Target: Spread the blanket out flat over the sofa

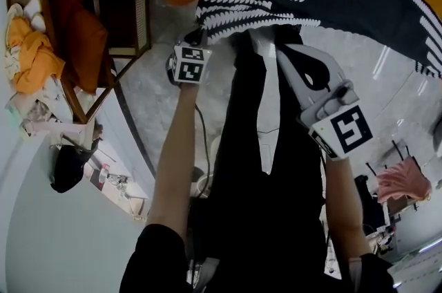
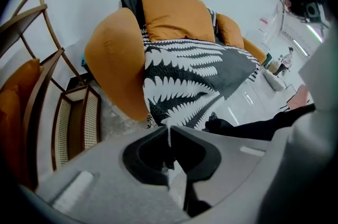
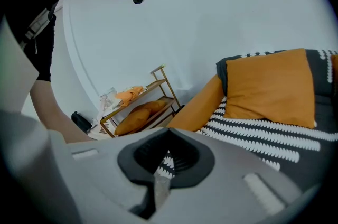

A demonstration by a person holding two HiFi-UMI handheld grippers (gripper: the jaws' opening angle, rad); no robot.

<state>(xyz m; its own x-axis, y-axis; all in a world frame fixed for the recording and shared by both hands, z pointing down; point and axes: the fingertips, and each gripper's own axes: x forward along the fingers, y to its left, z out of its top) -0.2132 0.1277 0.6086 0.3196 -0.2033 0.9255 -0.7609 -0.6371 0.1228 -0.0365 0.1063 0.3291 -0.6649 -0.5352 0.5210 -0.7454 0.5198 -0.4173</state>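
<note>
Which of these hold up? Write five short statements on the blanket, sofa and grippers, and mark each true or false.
1. The blanket lies over the sofa. True.
2. The sofa is blue. False: it is orange.
3. The left gripper is shut on the blanket's edge. True.
4. The right gripper is wide open and empty. False: it is shut on the blanket.
5. A rack beside the sofa holds an orange cushion. True.
</note>
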